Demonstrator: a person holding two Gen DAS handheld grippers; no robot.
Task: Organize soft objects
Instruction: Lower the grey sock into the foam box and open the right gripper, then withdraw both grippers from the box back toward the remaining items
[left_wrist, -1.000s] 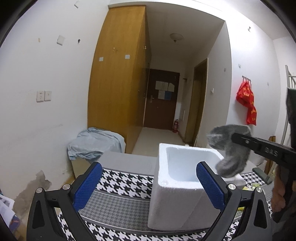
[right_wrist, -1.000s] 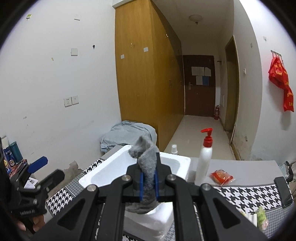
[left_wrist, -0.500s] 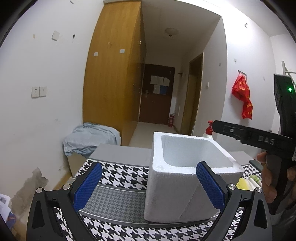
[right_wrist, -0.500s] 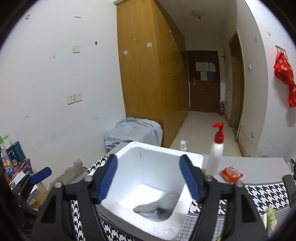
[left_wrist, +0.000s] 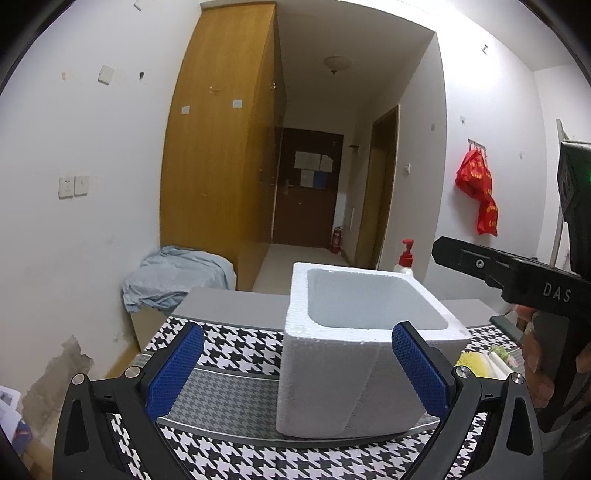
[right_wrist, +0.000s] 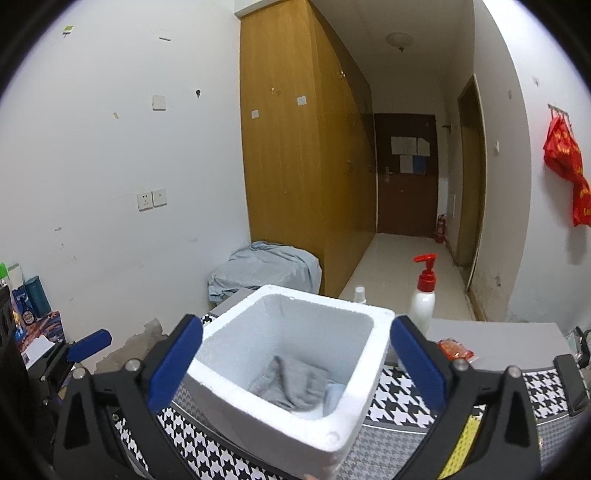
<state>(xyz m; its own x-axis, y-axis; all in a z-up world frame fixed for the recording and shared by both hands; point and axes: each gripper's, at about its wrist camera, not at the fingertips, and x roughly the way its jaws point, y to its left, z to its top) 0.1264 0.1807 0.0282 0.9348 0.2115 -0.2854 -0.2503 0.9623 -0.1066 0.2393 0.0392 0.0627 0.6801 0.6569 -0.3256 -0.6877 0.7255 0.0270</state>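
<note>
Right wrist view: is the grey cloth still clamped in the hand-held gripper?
No, the grey cloth lies inside the foam box, and the opening right hand-held gripper holds nothing.

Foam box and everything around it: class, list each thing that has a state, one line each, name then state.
Foam box: upright, no lid on it.
Grey sock: lying crumpled inside the box.
Pump bottle: standing upright.
Right gripper: opening, nothing between its fingers.
Left gripper: open, holding nothing.
Hallway door: closed.
</note>
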